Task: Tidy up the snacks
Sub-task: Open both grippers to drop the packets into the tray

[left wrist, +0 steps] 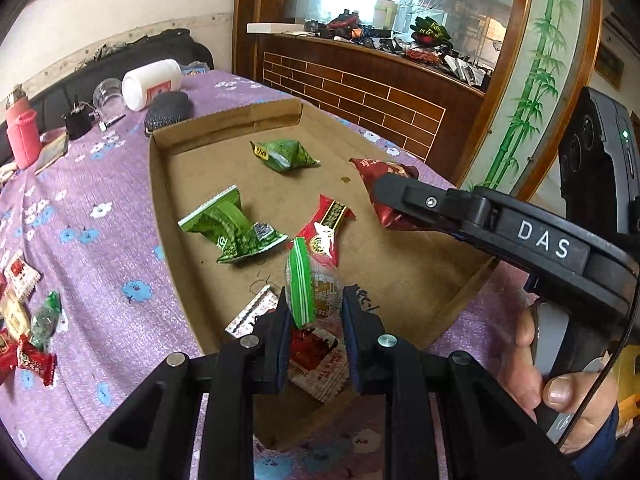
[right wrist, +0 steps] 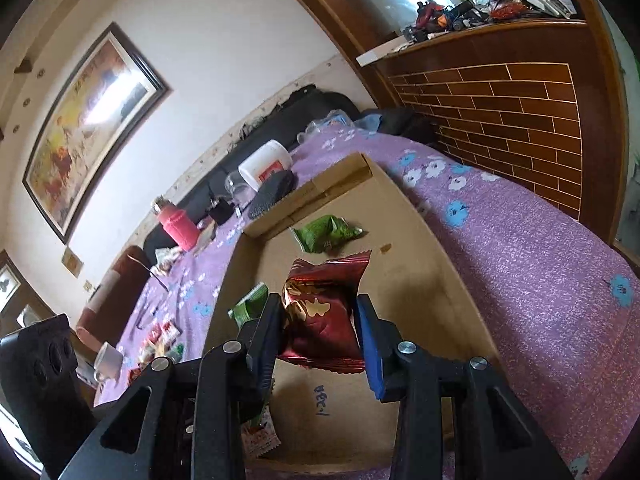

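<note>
Snacks [left wrist: 230,228] litter cardboard tray [left wrist: 160,184]; white jar [left wrist: 150,83] beyond.

A lived-in home, by every sign: a table under a purple flowered cloth [left wrist: 100,248], a framed painting [right wrist: 92,120] on the pale wall, a dark sofa [right wrist: 304,108] along it. Beside these, a wooden partition with brick-pattern panelling [right wrist: 500,112] and a painted bamboo panel [left wrist: 532,92]. Household clutter on the ledge [left wrist: 384,36], plus a pink flask [left wrist: 22,132] and white jar [left wrist: 150,82] on the table.
</note>
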A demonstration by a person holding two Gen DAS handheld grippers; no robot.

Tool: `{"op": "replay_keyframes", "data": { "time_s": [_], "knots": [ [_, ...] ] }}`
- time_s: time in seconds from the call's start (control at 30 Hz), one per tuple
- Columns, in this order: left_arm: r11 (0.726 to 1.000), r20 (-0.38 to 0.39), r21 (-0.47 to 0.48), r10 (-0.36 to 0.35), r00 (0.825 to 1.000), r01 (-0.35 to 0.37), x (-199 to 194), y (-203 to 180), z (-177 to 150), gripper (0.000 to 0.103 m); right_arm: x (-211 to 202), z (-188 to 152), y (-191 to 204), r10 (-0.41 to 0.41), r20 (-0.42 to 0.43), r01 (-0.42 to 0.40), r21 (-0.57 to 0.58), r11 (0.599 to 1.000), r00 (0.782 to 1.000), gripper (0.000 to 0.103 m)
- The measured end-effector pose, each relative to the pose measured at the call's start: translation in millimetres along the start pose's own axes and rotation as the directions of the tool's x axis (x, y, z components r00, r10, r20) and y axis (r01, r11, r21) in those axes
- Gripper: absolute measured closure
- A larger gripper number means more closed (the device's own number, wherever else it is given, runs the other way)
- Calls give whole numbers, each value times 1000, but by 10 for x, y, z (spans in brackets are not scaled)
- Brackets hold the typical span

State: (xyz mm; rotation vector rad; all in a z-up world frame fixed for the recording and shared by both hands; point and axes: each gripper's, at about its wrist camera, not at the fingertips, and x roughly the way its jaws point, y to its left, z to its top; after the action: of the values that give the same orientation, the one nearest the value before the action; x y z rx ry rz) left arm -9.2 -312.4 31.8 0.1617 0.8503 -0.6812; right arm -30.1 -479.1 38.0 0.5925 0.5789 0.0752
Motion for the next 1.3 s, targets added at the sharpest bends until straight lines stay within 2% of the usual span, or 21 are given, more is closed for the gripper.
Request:
{"op": "replay_keyframes", "data": {
  "time_s": [0.53,0.6,0.67,1.3],
  "knots": [
    [1000,0,3,7,1000,-7,21,26,-32,80,14,-12,-3,-34,-9,33,-12,999,999,62],
    [1000,2,2,6,1000,-6,13,29,-30,72,0,-11,-12,-32,-2,32,-8,999,999,62],
    [1000,13,2,10,1000,-10,-10,26,-27,60,-13,-12,-21,-30,3,30,-4,1000,1000,62],
    [1000,32,-3,29,999,-29,-311,-2,13,59,-36,-6,-37,-16,14,16,5,1000,1000,62]
  ]
}}
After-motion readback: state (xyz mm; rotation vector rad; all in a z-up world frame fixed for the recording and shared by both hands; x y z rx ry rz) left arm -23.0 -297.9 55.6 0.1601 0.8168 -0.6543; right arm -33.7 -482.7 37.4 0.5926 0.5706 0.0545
